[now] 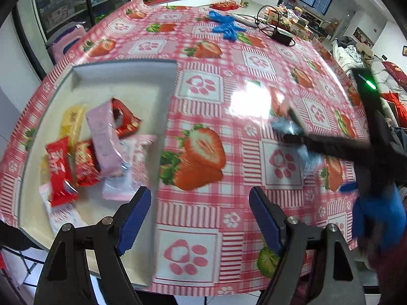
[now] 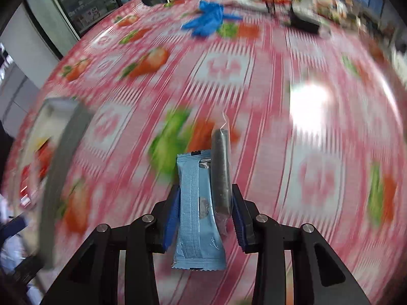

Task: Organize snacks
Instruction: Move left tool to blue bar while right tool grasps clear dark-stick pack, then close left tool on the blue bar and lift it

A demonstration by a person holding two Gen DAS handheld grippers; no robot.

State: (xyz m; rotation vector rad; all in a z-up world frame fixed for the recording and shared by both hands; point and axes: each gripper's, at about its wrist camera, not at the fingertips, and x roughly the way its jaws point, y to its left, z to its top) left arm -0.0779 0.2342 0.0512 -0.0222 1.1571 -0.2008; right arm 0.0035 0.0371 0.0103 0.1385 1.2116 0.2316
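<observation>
A pale tray [image 1: 122, 66] sits at the table's left and holds several wrapped snacks, among them a red packet [image 1: 59, 170], a pink packet [image 1: 104, 139] and a yellow one [image 1: 72, 122]. My left gripper [image 1: 201, 216] hangs open over the cloth just right of the tray's near corner, with nothing between its jaws. My right gripper [image 2: 205, 190] is shut on two snacks side by side: a light blue packet [image 2: 195, 203] and a dark stick in clear wrap [image 2: 221, 167]. In the left wrist view the right gripper [image 1: 292, 124] shows blurred at the right, held by a blue-gloved hand [image 1: 379, 216]. The tray's grey rim [image 2: 66, 127] is blurred at the left of the right wrist view.
A pink strawberry-print cloth [image 1: 203, 91] covers the table. Blue gloves [image 1: 226, 25] and a black box with a cable [image 1: 282, 35] lie at the far side. The table's near edge runs just below my left gripper.
</observation>
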